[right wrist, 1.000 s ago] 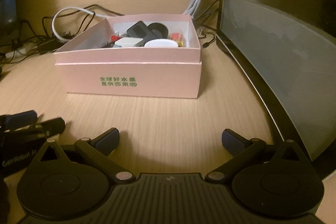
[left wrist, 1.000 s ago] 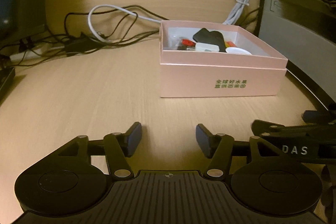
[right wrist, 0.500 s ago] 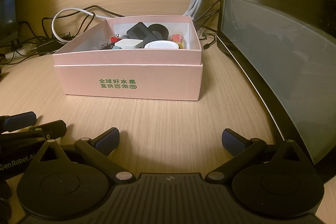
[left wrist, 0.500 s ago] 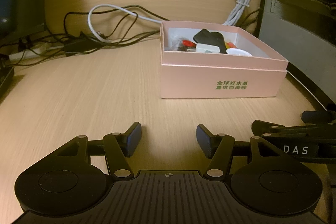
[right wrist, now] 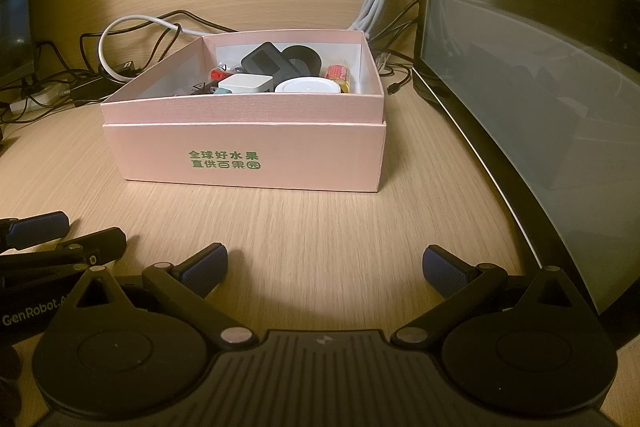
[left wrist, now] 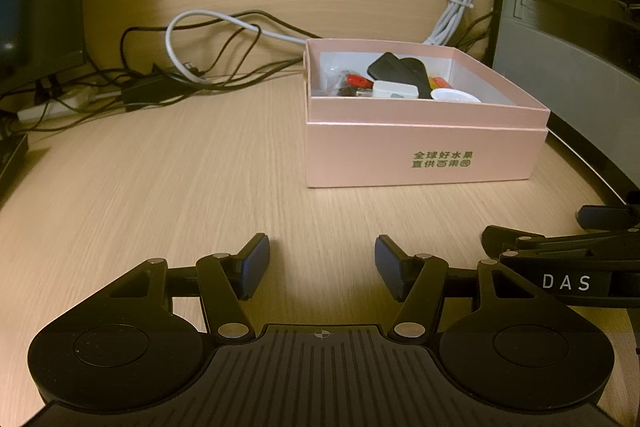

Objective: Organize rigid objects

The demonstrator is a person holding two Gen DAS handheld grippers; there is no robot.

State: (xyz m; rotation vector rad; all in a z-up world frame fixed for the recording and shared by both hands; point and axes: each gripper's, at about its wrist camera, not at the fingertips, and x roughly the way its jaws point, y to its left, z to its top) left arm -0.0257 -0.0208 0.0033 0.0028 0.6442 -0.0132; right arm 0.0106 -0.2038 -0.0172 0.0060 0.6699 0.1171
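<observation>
Rigid objects for sorting already sit inside the pink box (right wrist: 244, 155), which rests on my wooden desk (right wrist: 320, 235) ahead of both grippers, just beside the dark glass panel (right wrist: 520, 87) on the right. Largest after those is the cable tangle (left wrist: 160, 83) behind the box, against the back wall. My left gripper (left wrist: 322, 263) hangs over bare desk with its fingers apart and nothing between them. My right gripper (right wrist: 325, 267) does the same, fingers spread wider, also empty. Inside the box I see a black device (right wrist: 266, 63), a black ring-shaped piece (right wrist: 302, 57) behind it, a white round disc (right wrist: 308, 87), a white square block (right wrist: 246, 83), a yellow and red battery (right wrist: 340, 75), and a small red piece (right wrist: 220, 73).
</observation>
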